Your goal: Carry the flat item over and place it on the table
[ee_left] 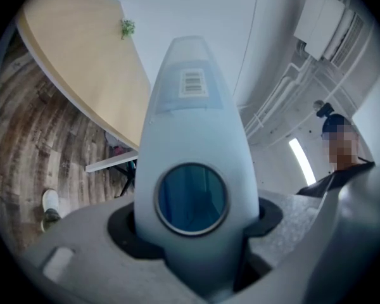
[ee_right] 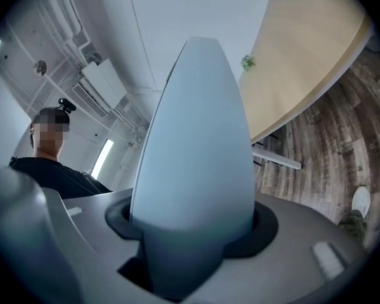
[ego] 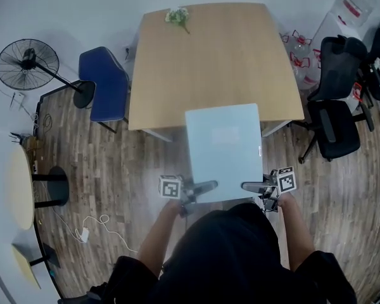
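The left gripper (ego: pixel 201 188) and right gripper (ego: pixel 253 186) are each clenching a near corner of the pale blue-white flat square panel (ego: pixel 223 151), probably sharing its weight so it rides level. Its far edge is overlapping the near edge of the light wooden table (ego: pixel 209 62). Whether it is touching the table is impossible to tell, and its underside is hidden.

One flat item (ego: pixel 223 151), one left gripper (ego: pixel 206 187), one right gripper (ego: pixel 250 186).
Far: one bench (ego: pixel 215 62), one sprig (ego: pixel 178 16); left: one blue chair (ego: pixel 104 84), one fan (ego: pixel 26 64).
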Available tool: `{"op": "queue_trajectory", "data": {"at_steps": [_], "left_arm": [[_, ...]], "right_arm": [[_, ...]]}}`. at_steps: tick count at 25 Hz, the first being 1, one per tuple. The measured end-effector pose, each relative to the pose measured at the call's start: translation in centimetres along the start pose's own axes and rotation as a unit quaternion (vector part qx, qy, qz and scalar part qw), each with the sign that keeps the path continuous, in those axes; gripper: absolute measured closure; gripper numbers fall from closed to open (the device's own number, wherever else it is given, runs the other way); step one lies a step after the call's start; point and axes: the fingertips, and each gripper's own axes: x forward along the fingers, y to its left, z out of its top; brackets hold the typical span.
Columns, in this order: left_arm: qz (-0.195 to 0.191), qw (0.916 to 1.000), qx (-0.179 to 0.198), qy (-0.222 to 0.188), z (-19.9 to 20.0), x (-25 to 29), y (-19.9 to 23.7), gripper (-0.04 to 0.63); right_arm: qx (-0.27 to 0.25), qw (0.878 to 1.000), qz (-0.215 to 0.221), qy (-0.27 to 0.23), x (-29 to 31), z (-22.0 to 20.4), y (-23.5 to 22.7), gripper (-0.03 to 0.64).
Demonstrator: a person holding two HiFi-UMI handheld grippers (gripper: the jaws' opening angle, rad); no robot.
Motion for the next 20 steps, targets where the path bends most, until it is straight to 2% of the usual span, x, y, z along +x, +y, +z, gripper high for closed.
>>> {"op": "queue_trajectory", "data": {"at_steps": [6,11,16,20], "left_arm": [[0.018,0.9997,-0.016,-0.004,8.7,3.5,3.2,0.272],[0.025,0.9995,-0.020,-0.005,13.9,6.6,6.0,0.268],[0.033,0.9985,-0.029,-0.034,18.0,7.8,9.1,0.262],[0.051,0.9970,-0.040,-0.043,20.8,7.0,10.7,0.261]], "right_arm": [[0.019,1.000,0.008,0.000,-0.6,9.3,-3.6,0.327],[0.033,0.999,0.007,0.004,-2.1,15.1,-6.4,0.328],[0.042,0.999,0.003,0.030,-2.1,20.0,-9.0,0.328],[0.057,0.998,0.001,0.042,-0.5,22.2,-10.7,0.328]]}}
